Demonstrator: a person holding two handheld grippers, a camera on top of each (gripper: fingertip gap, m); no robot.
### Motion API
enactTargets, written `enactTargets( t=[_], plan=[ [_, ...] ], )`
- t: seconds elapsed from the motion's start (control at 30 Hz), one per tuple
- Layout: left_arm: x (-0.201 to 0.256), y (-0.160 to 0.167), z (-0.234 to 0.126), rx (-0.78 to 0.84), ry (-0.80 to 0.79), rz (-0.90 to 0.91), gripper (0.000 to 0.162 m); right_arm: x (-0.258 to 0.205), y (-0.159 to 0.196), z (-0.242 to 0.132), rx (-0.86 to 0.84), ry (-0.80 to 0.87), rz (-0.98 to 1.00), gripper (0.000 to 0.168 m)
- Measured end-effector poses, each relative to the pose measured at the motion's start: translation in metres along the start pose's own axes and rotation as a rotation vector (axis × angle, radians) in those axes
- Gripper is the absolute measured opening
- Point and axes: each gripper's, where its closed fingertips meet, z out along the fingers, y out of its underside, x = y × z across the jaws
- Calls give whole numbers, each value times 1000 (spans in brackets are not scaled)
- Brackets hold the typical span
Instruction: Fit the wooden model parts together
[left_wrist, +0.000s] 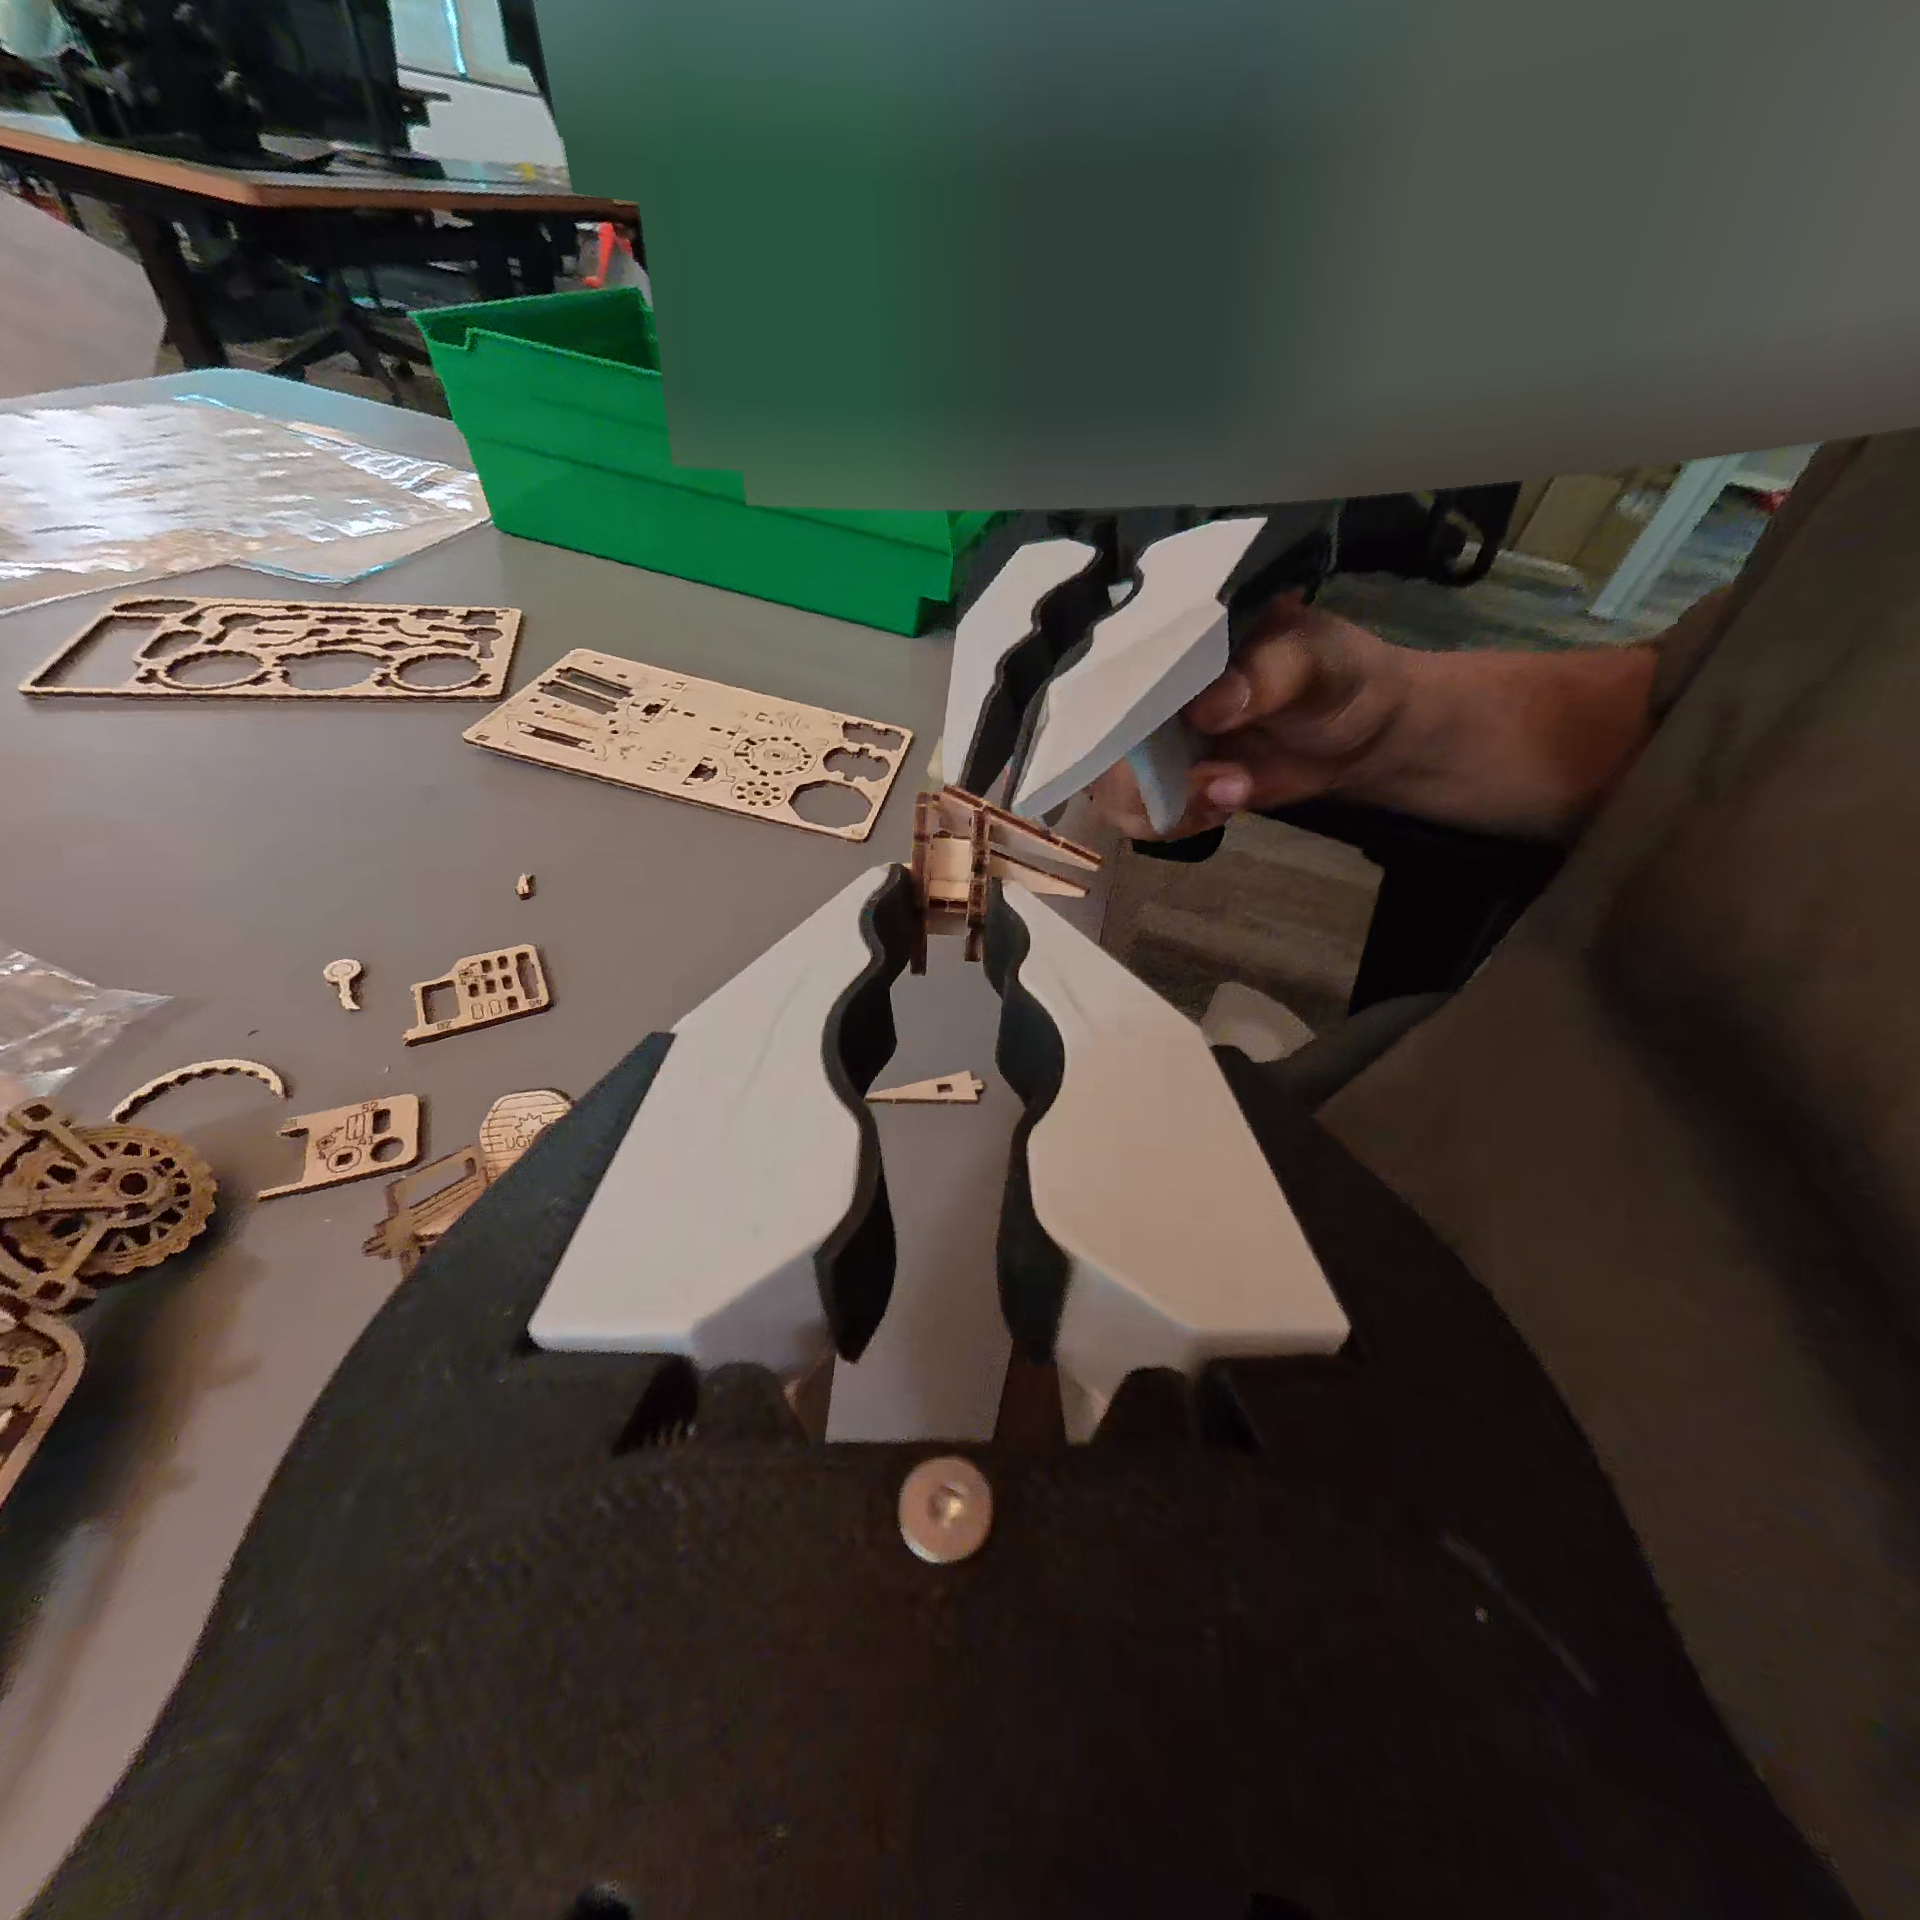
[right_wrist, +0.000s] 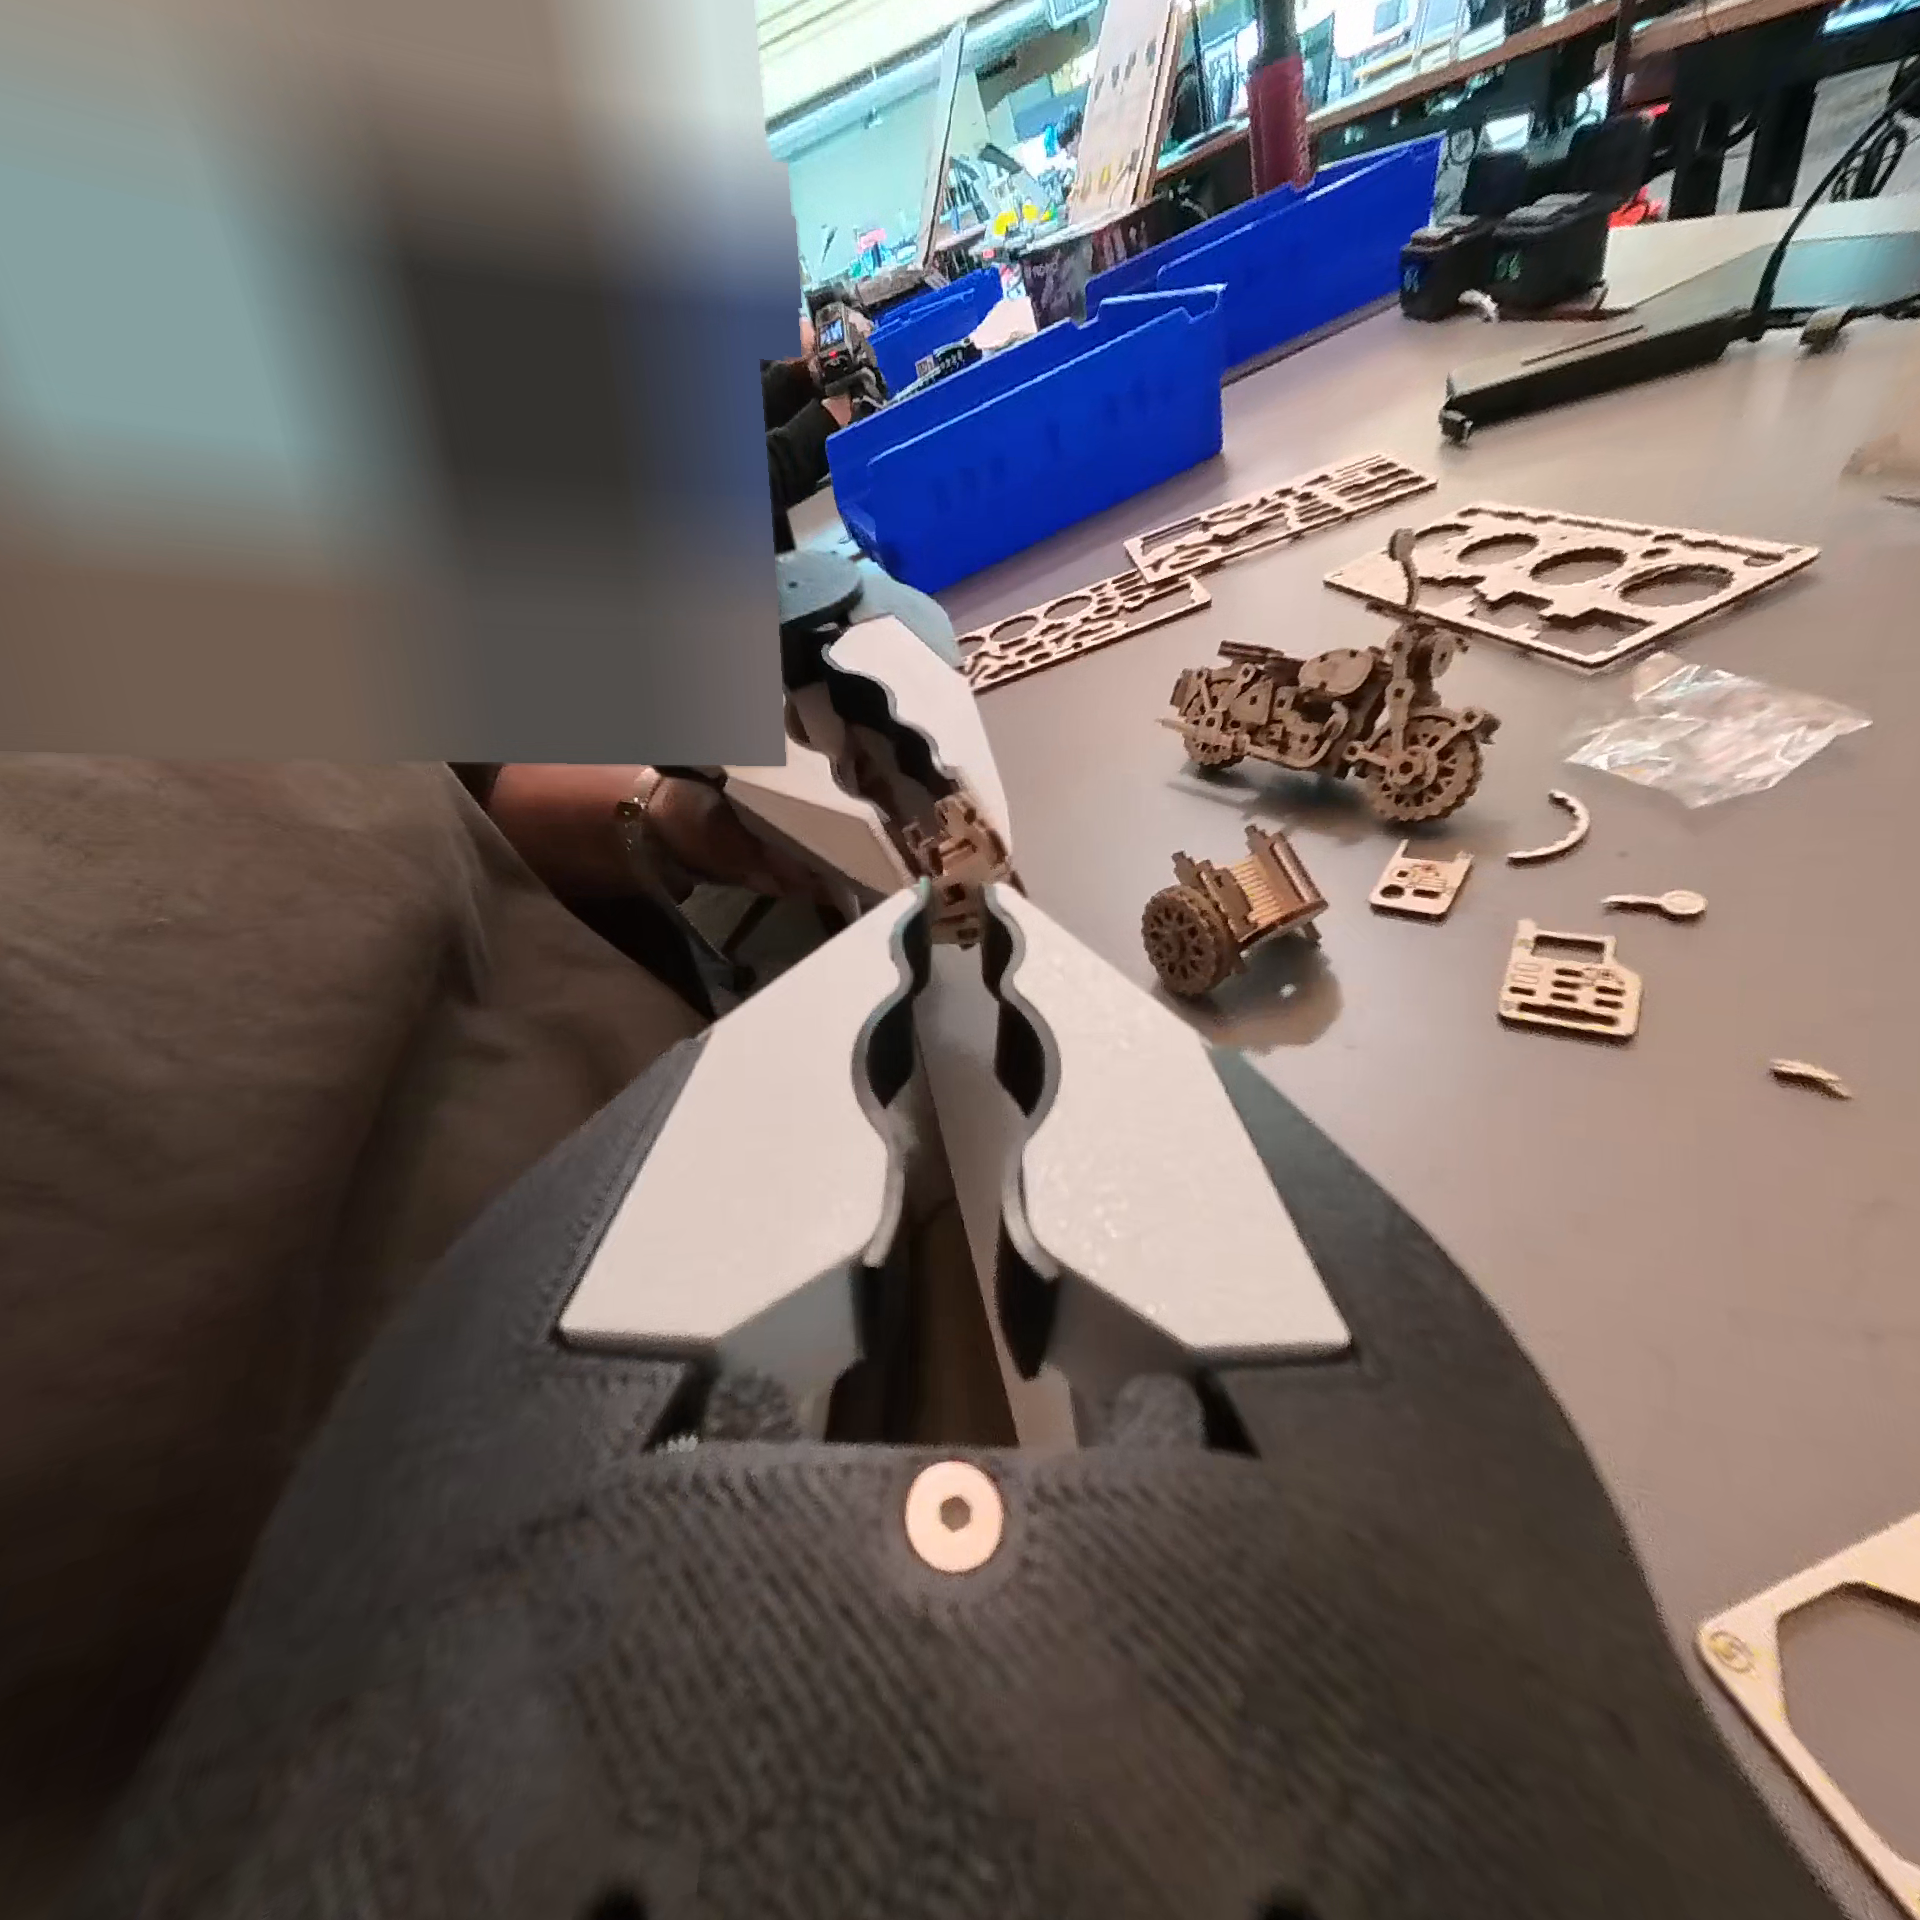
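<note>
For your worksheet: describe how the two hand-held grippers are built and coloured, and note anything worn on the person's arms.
Each gripper, left gripper and right gripper, has two pale grey wedge fingers with wavy black inner pads, a black textured body and a silver screw. A wristband shows.

Bare grey table (right_wrist: 1351, 1195) lies open nearby; the wooden motorcycle (right_wrist: 1340, 717) and scattered cut-out pieces (right_wrist: 1569, 982) crowd farther out.

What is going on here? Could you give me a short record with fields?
activity: joining small wooden model parts in mid-air
left hand-held gripper: shut on the small wooden assembly
right hand-held gripper: shut on that same assembly, from the opposite side
surface: grey table
finished piece: wooden motorcycle standing upright
part-built piece: wheeled sub-assembly
loose stock: punched-out wooden sheets, small cut parts
containers: green bin, blue bins
</note>
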Motion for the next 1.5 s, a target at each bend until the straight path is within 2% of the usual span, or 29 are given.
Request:
enactTargets(
  t=[0.33, 0.67, 1.5],
  plan=[
    [-4, 8, 2, -38, -17, -43, 11, 6, 7, 2, 3, 4, 46, 4],
    [-1, 19, 4, -102, -23, 9, 12, 6, 17, 3, -35, -18, 45, 1],
    [2, 27, 6, -121, -5, -44, 11, 6, 26, 3, -53, -24, 29, 0]
  ],
)
